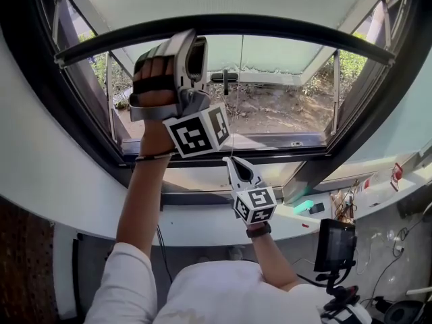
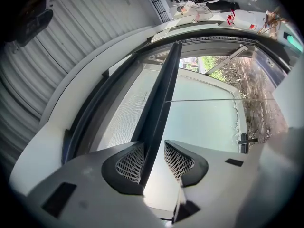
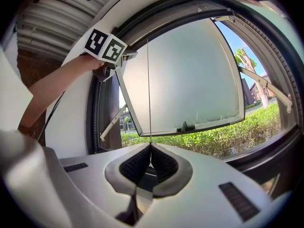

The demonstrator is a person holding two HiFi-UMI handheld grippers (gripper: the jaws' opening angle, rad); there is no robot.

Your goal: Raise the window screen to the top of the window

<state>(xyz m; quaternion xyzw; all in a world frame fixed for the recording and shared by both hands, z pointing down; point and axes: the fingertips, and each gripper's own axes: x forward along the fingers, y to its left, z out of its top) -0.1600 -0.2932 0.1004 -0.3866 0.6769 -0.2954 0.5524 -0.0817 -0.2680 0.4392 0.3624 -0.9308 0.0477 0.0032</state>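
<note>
Head view: left tongs (image 1: 191, 40) astride one bar (image 1: 283, 25); right tongs (image 1: 227, 160) pinching one cord (image 1: 234, 123).

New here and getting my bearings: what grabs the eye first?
The dark screen bar arches across the head view's top, between the open jaws of the left tool. Below it, the right tool pinches a thin cord, with the pane swung out over green bushes.

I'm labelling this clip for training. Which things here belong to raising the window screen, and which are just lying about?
In the job: screen bar between the fingers of the left gripper; pull cord pinched by the right gripper.
Lying about: small monitor, loose cables, green-lit device on the sill.
</note>
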